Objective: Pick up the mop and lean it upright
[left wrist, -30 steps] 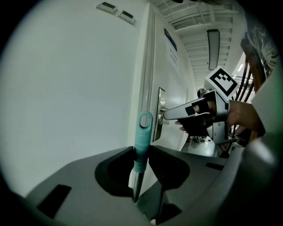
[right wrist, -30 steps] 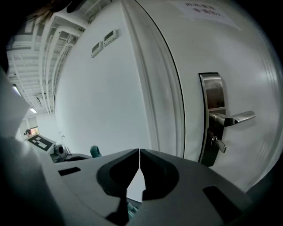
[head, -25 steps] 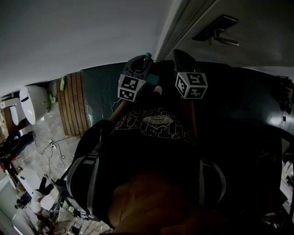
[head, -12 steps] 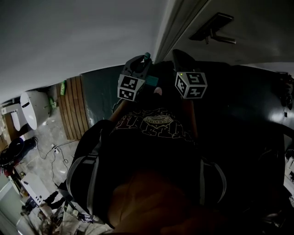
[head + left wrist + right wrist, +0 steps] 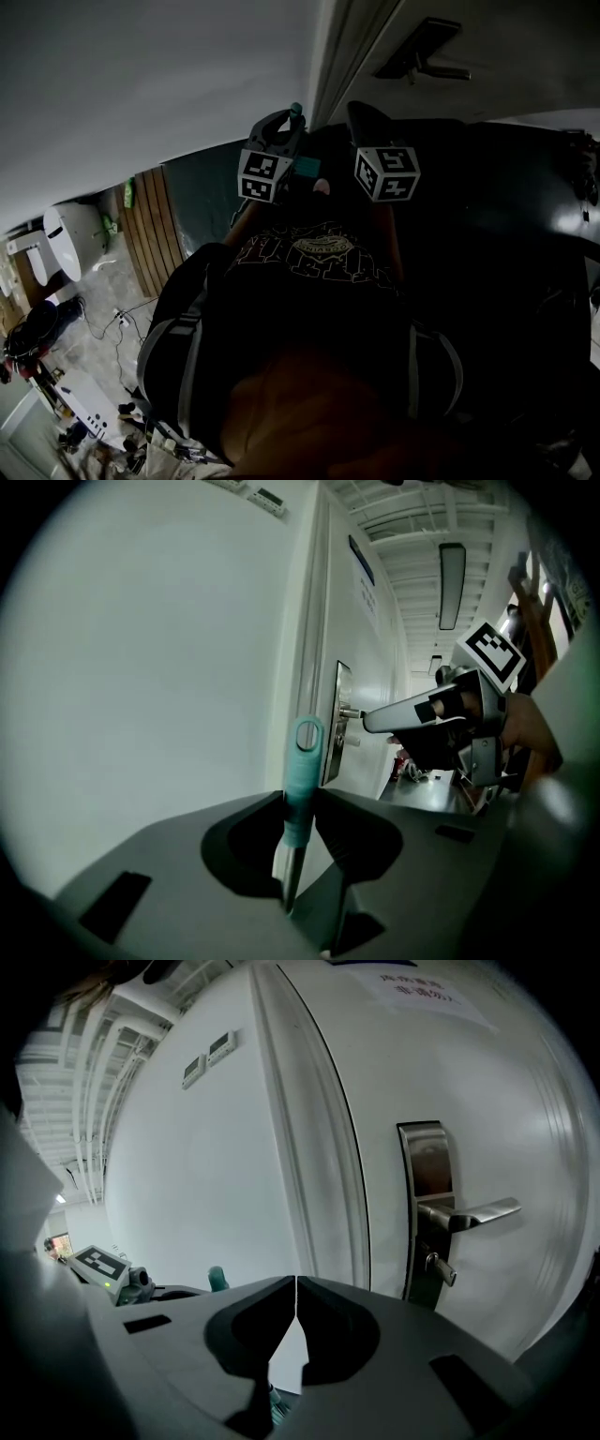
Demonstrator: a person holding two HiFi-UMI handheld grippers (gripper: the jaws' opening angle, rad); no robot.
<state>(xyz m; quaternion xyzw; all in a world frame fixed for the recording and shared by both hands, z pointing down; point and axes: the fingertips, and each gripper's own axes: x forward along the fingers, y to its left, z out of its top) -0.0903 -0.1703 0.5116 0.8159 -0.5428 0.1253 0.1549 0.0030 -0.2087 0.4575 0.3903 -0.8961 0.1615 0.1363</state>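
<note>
White door (image 5: 525,1101), unreadable notice (image 5: 405,993), mop handle (image 5: 302,771)

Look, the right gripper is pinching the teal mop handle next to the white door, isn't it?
No, it is the left gripper that pinches the teal mop handle next to the white door. The left gripper view shows the handle between its jaws, while the right gripper has its jaws shut on nothing.
</note>
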